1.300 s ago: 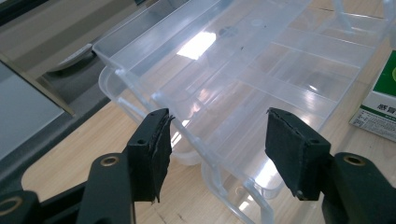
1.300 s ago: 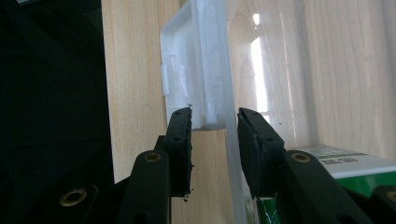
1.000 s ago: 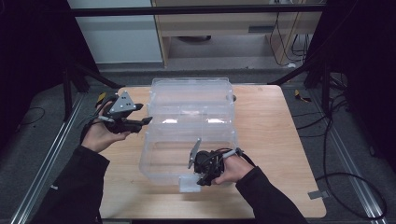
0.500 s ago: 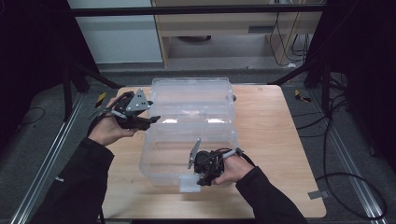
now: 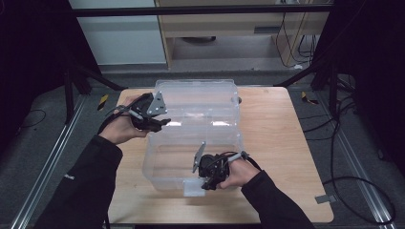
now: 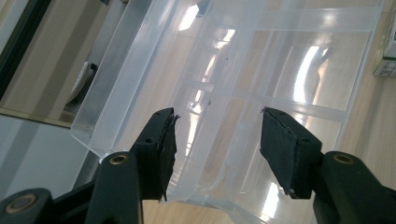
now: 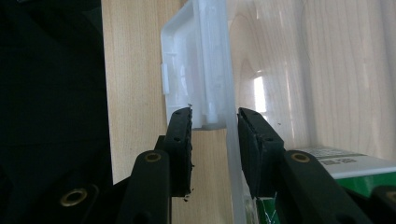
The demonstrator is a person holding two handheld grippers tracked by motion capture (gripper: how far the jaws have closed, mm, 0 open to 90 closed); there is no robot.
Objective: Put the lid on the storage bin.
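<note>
right gripper [image 5: 206,183] is clamped on the clear box's [image 5: 191,157] front wall by the latch [image 7: 187,70], left gripper [image 5: 162,123] jaws apart with the open lid [image 6: 243,70] just ahead (nothing between them), so a skewed lid grab could twist the box loose.

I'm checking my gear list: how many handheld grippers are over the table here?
2. The left gripper hangs over the left edge of the clear box's open lid. The right gripper is at the front wall of the clear box, beside its white latch.
</note>
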